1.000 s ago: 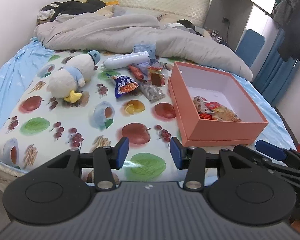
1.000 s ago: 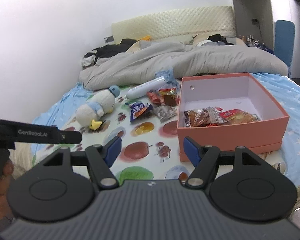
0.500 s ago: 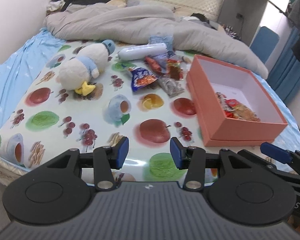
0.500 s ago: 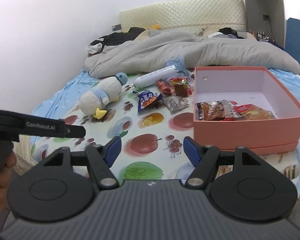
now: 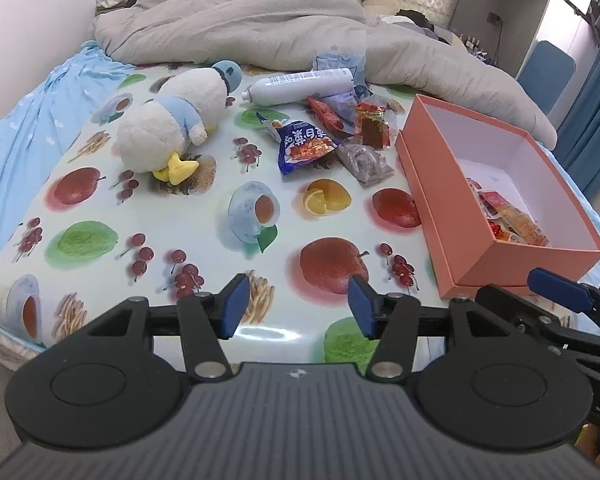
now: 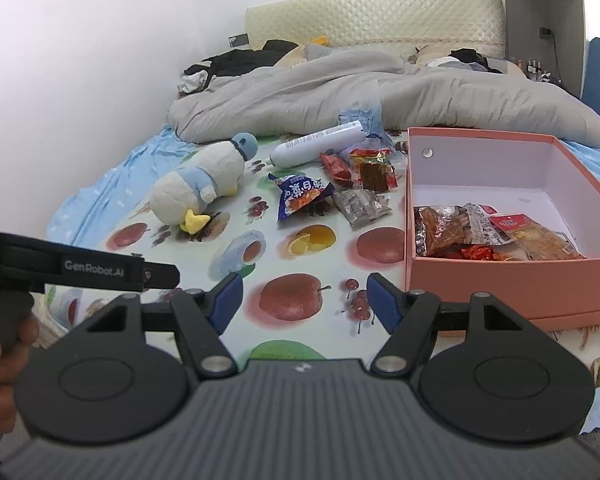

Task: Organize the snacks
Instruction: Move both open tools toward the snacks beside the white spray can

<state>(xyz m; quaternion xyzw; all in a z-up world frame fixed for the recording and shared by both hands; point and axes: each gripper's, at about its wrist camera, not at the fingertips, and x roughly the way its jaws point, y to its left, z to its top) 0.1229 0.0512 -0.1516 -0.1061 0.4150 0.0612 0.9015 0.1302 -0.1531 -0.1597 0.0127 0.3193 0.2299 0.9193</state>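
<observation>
Left wrist view: left gripper [image 5: 296,306] jaws just widened, nothing between; blue snack packet [image 5: 304,145] well ahead on fruit-print cloth [image 5: 204,216], pink box [image 5: 452,216] right. Right wrist view: right gripper [image 6: 305,300] agape, empty; packet ahead, box right.

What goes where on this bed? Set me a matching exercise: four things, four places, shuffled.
Things:
1. plush duck
2. white bottle
3. blue snack bag
4. pink box

Places:
A. holds several snack packets
B. right of the duck, on the fruit-print cloth
C. far left on the cloth
D. lying at the grey quilt's edge

Pairs: 1-C, 2-D, 3-B, 4-A
</observation>
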